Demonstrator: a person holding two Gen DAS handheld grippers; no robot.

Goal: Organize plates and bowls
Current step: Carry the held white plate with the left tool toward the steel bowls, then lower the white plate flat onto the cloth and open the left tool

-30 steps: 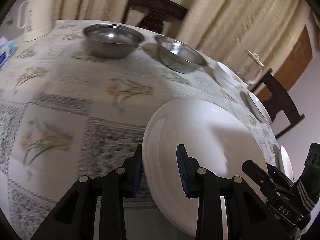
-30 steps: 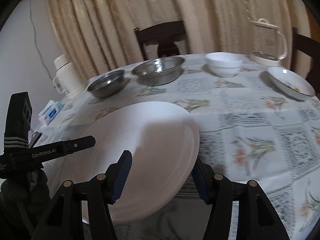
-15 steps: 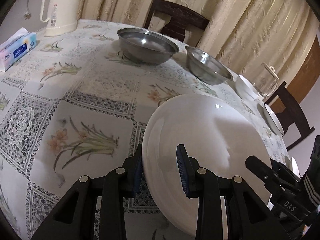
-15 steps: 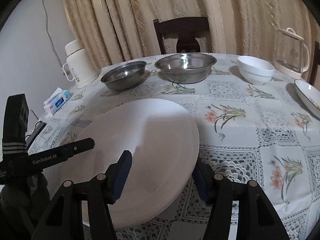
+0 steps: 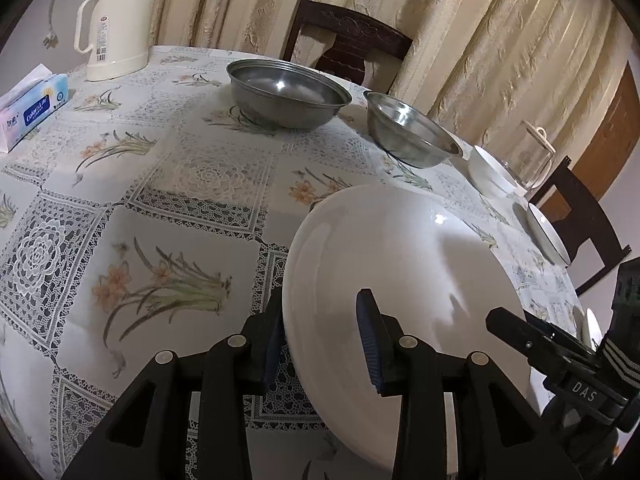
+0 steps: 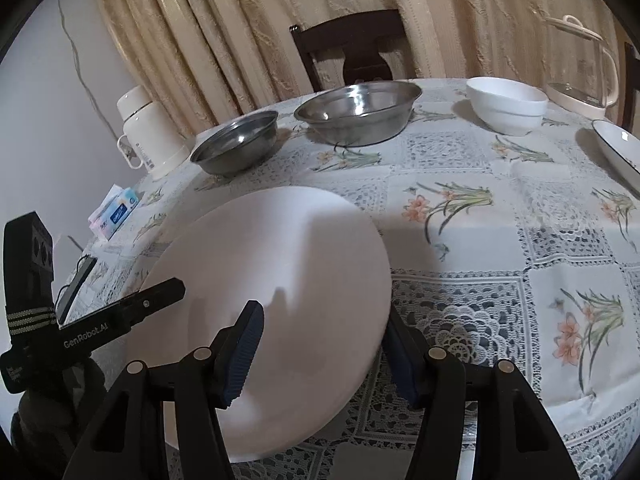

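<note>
Left tool [image 5: 320, 344], jaws opening, and right tool [image 6: 324, 354], half-wide, each straddle the white plate's [image 5: 400, 264] rim at 9 and 3 o'clock.

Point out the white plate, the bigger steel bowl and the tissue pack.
white plate [image 5: 392, 256], left wrist view, middle of its face.
bigger steel bowl [image 5: 288, 98], left wrist view, inner wall.
tissue pack [image 5: 34, 110], left wrist view, printed side.
</note>
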